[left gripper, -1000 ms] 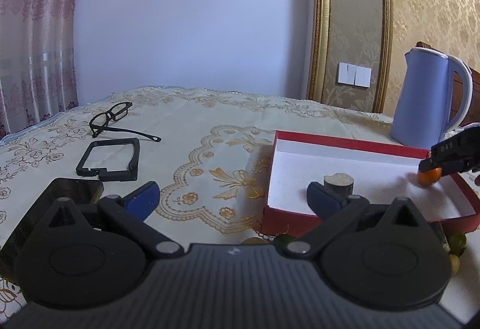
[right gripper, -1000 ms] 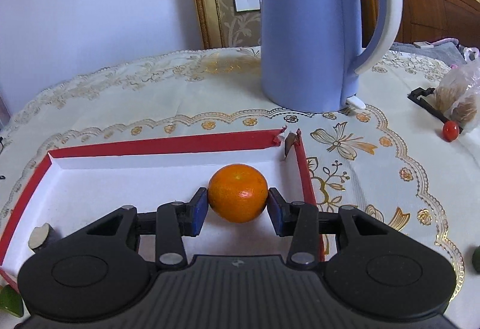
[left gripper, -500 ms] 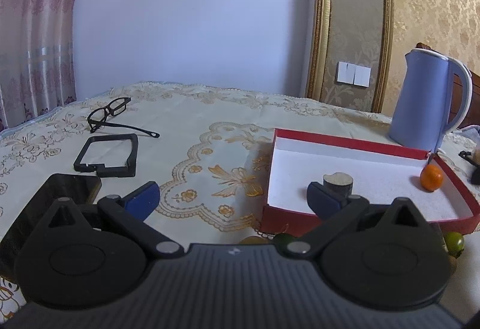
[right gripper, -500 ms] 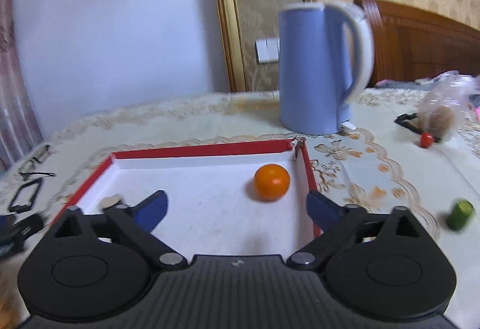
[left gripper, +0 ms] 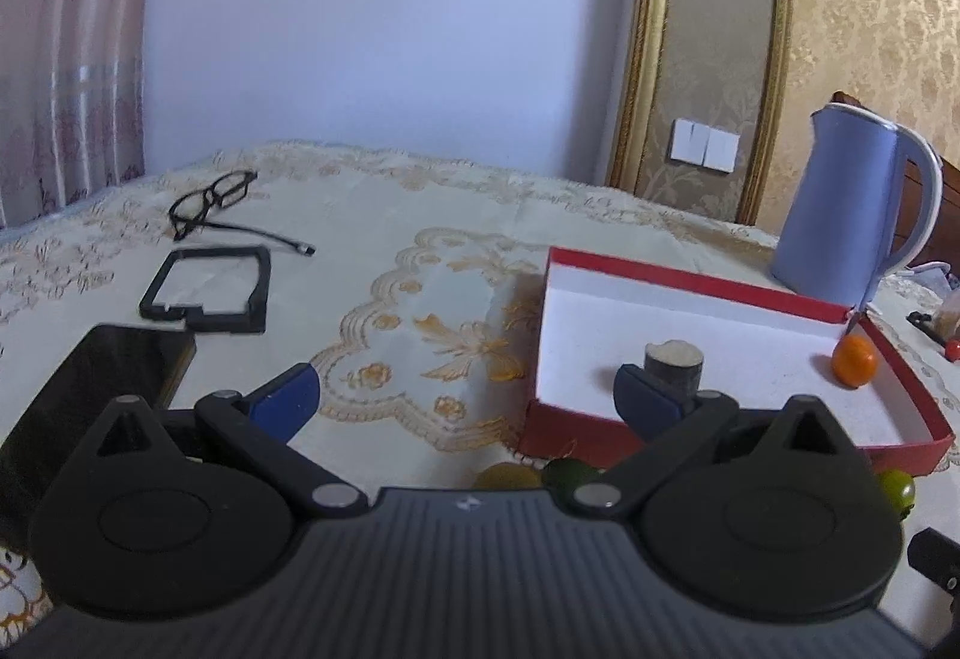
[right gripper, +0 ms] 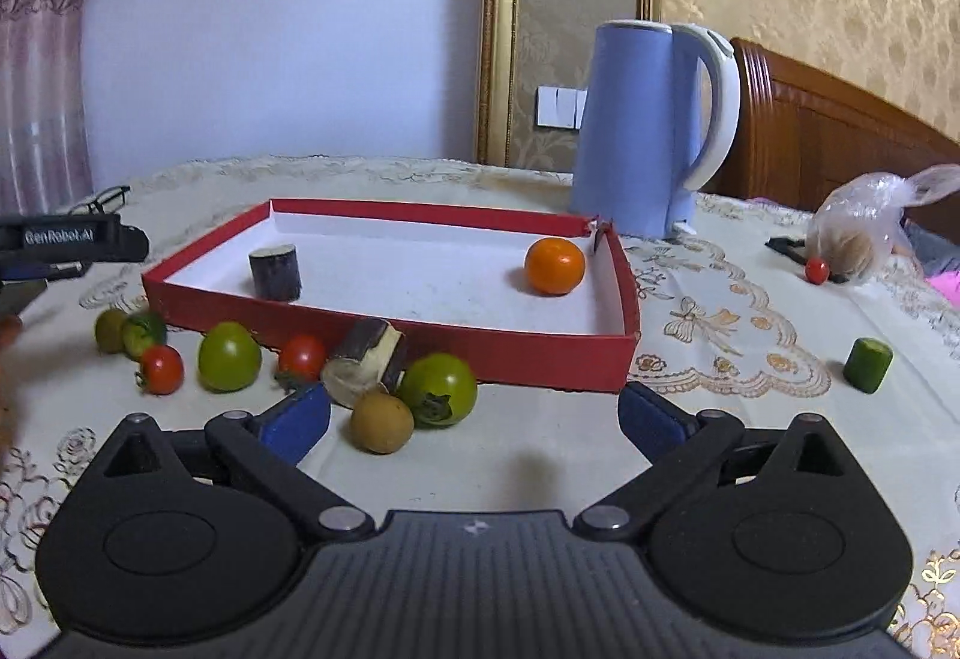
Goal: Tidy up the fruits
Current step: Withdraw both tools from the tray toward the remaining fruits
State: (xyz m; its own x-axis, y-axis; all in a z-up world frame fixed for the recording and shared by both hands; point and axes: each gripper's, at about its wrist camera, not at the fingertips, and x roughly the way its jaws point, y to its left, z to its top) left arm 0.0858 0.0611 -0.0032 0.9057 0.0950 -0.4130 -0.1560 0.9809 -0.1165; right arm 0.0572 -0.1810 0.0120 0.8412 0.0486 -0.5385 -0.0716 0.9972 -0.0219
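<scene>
Two jaws on your right gripper (right gripper: 474,419) stand spread, empty; ahead, the dark cut cylinder (right gripper: 275,273) stands upright in the red box (right gripper: 540,353); another (right gripper: 364,362) lies tipped leftward just beyond the left jaw.

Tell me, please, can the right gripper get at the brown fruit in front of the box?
Probably yes: the right gripper is open, and the brown fruit lies just ahead, though a green tomato touches it.

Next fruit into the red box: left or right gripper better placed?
Right. The open right gripper faces the loose fruit, brown fruit nearest. The left gripper points past the red box corner.
</scene>
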